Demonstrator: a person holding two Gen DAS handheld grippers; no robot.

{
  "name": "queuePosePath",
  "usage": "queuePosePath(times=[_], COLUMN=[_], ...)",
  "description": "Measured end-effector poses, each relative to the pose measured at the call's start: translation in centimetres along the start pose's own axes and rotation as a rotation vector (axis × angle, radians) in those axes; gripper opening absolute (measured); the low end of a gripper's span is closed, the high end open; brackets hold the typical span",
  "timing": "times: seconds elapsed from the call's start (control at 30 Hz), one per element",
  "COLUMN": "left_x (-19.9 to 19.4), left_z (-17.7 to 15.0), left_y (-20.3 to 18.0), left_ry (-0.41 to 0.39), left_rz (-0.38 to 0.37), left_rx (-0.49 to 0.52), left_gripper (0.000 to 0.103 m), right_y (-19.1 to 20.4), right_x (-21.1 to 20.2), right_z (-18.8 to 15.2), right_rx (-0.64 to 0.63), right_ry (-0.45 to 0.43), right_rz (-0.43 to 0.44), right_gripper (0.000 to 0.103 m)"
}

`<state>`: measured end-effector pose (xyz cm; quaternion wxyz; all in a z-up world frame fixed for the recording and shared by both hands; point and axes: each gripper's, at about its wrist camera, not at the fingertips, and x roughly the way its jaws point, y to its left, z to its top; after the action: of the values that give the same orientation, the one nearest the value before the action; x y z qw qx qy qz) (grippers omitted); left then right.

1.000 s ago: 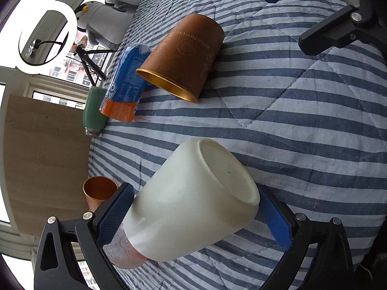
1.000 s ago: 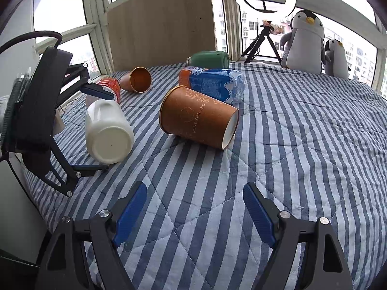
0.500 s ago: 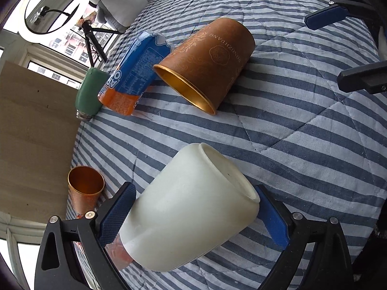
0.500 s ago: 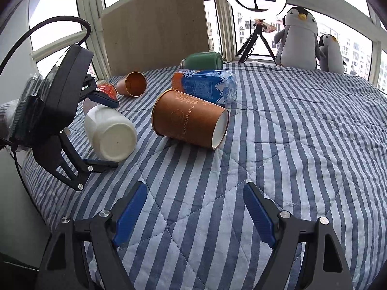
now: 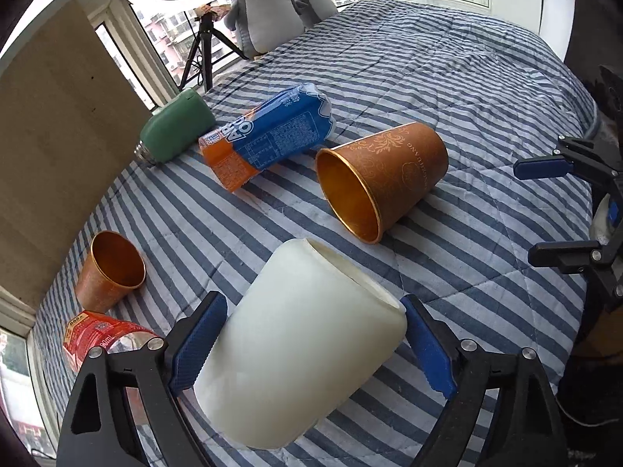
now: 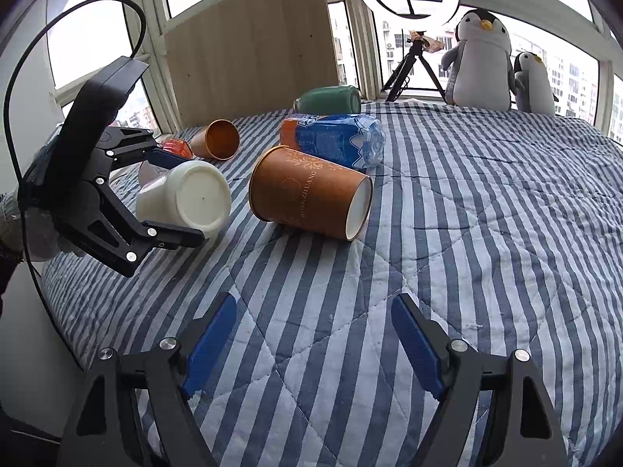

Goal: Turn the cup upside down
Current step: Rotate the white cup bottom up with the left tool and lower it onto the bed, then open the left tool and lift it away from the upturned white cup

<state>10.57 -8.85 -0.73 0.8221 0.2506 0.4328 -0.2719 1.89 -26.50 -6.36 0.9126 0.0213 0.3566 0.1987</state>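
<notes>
My left gripper (image 5: pixel 311 346) is shut on a white cup (image 5: pixel 300 346) and holds it above the striped bed, lying sideways with its base pointing away from the gripper. In the right wrist view the white cup (image 6: pixel 187 198) shows its flat base between the left gripper's fingers (image 6: pixel 171 233) at the left. My right gripper (image 6: pixel 315 346) is open and empty over the bed's front part; it also shows at the right edge of the left wrist view (image 5: pixel 553 210).
A large brown paper cup (image 6: pixel 311 198) lies on its side mid-bed, a blue-orange snack pack (image 6: pixel 335 140) and a green flask (image 6: pixel 329 99) behind it. A small copper cup (image 6: pixel 218 140) and a red bottle (image 5: pixel 101 334) lie at the left. Penguin toys (image 6: pixel 481 62) sit by the window.
My left gripper has rotated with the white cup, so the view swung level and the cup's base turned away. The right gripper has stayed almost still.
</notes>
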Motion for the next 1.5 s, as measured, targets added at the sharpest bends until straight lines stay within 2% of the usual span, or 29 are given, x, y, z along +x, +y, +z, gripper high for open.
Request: queuePosePath(times=[0.17, 0.33, 0.4, 0.6, 0.67, 0.9, 1.03, 1.23, 1.33, 1.5], left_x=[-1.7, -3.9, -3.9, -2.9, -2.9, -2.7, -2.2, -1.8, -2.3, -3.0], left_z=[-1.5, -2.6, -3.0, -4.3, -4.4, -4.0, -3.7, -3.6, -3.9, -4.0], left_y=[2.7, 4.3, 4.7, 4.9, 4.7, 4.3, 4.5, 4.3, 4.4, 4.0], left_ry=[-0.151, -0.331, -0.367, -0.364, -0.373, -0.405, -0.406, -0.406, -0.429, -0.45], left_rz=[-0.102, -0.165, -0.185, -0.187, -0.179, -0.12, -0.087, -0.022, -0.003, 0.023], left_rx=[-0.175, -0.3, -0.34, -0.373, -0.367, -0.354, -0.357, -0.342, -0.346, -0.335], left_gripper=[0.09, 0.088, 0.087, 0.086, 0.086, 0.082, 0.081, 0.081, 0.081, 0.085], right_y=[0.7, 1.5, 1.8, 3.3, 3.7, 4.1, 4.6, 6.0, 6.3, 5.9], right_x=[0.2, 0.8, 0.9, 0.8, 0.8, 1.6, 2.2, 3.7, 4.5, 4.7], right_z=[0.5, 1.1, 1.4, 2.5, 2.9, 5.3, 7.2, 9.4, 9.7, 9.3], right_rx=[-0.01, -0.012, -0.013, -0.028, -0.021, 0.047, 0.049, 0.017, 0.015, 0.036], right_ry=[-0.005, -0.012, -0.019, -0.076, -0.094, -0.171, -0.198, -0.198, -0.201, -0.213], right_rz=[0.006, 0.017, 0.024, 0.005, 0.023, 0.047, 0.038, 0.037, 0.029, 0.033], right_gripper=[0.079, 0.079, 0.079, 0.079, 0.079, 0.078, 0.065, 0.058, 0.049, 0.049])
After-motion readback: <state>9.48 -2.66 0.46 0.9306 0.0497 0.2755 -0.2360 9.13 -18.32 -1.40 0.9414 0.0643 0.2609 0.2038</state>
